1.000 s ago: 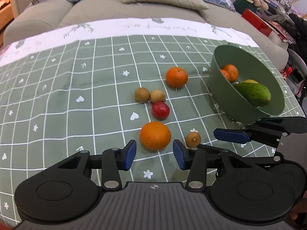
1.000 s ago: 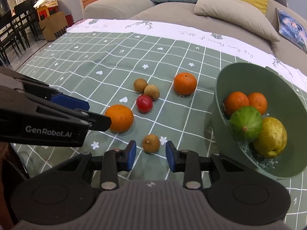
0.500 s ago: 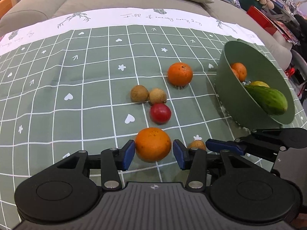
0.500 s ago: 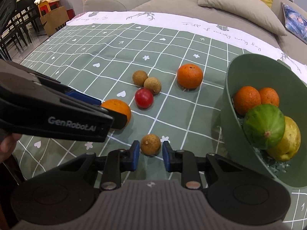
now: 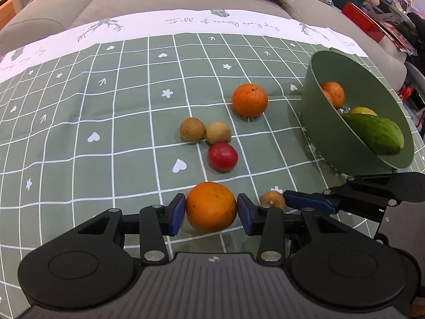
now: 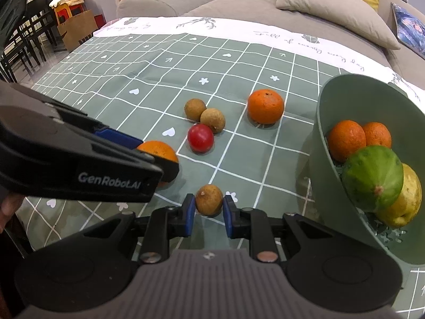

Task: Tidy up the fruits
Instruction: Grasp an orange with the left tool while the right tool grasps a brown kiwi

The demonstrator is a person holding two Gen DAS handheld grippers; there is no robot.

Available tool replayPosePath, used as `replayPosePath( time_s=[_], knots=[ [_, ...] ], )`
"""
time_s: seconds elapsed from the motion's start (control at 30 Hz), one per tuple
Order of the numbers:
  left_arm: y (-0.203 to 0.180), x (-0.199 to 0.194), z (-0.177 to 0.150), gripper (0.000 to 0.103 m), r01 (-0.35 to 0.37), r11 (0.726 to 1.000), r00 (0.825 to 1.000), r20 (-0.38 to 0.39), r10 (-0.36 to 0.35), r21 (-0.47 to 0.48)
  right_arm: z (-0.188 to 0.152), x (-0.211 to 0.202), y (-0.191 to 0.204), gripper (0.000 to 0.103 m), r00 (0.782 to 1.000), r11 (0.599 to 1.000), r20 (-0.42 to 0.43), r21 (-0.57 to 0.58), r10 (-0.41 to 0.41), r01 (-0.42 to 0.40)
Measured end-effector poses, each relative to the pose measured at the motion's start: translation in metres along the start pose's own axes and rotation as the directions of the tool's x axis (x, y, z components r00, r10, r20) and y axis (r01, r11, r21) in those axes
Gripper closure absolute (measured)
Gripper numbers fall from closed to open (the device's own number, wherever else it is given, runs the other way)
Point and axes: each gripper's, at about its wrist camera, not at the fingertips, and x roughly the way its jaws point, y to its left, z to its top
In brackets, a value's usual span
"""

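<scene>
The left gripper (image 5: 211, 212) sat low over the tablecloth (image 5: 106, 133), its blue pads at either side of a large orange (image 5: 211, 206) with dimpled skin. The pads looked to touch the peel on both flanks, though a firm clamp could not be confirmed. The right gripper (image 6: 209, 212) had its jaws set narrow around a small, round, rough brown longan (image 6: 209, 200); the pads stood at or just off its sides.

Both fruits rested on the cloth, a matte green fabric with a white grid, hearts and flowers. Farther out lay two more longans (image 5: 204, 132), touching each other, with a smooth glossy red fruit (image 5: 222, 156) just beside them. A second orange (image 5: 249, 100) lay near the bowl (image 5: 318, 122).

The bowl was smooth green plastic, deep and round-walled. It held two oranges (image 6: 358, 139), a bumpy green cucumber (image 5: 372, 133) and a yellow pear-shaped fruit (image 6: 406, 202).

Behind the table stood a grey fabric sofa (image 5: 186, 8) with soft cushions.
</scene>
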Motion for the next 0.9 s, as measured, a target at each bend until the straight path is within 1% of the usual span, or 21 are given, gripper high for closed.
replayPosePath(
  time_s=[0.2,0.33,0.43,0.57,0.67,0.8,0.9],
  knots=[
    [0.0,-0.02,-0.002,0.056,0.008,1.0,1.0,0.029,-0.007,-0.02,-0.001,-0.018,0.001,0.086,1.0,1.0,0.027,-0.009,0.003,-0.003],
    [-0.007,-0.037,0.0,0.056,0.027,1.0,0.998,0.056,-0.027,-0.007,-0.003,-0.039,0.002,0.086,0.999,1.0,0.043,-0.021,0.014,-0.013],
    [-0.016,-0.049,0.002,0.056,0.045,0.999,0.996,0.071,-0.045,0.0,-0.004,-0.057,0.002,0.086,0.998,0.999,0.061,-0.041,0.007,-0.005],
    [-0.031,-0.063,0.006,0.056,0.074,0.997,0.993,0.091,-0.075,0.021,-0.007,-0.08,-0.003,0.086,0.997,0.999,0.08,-0.043,-0.006,0.01],
    [-0.041,-0.071,0.01,0.056,0.104,0.994,0.989,0.098,-0.107,0.035,-0.01,-0.094,-0.012,0.086,0.996,1.0,0.092,-0.015,-0.022,0.023],
    [-0.052,-0.079,0.018,0.056,0.154,0.987,0.982,0.106,-0.157,0.034,-0.013,-0.114,-0.026,0.086,0.993,0.999,0.111,0.023,-0.048,0.046],
    [-0.065,-0.086,0.028,0.056,0.189,0.98,0.974,0.113,-0.195,0.06,-0.018,-0.129,-0.037,0.086,0.989,0.997,0.126,0.031,-0.071,0.067]
  ],
)
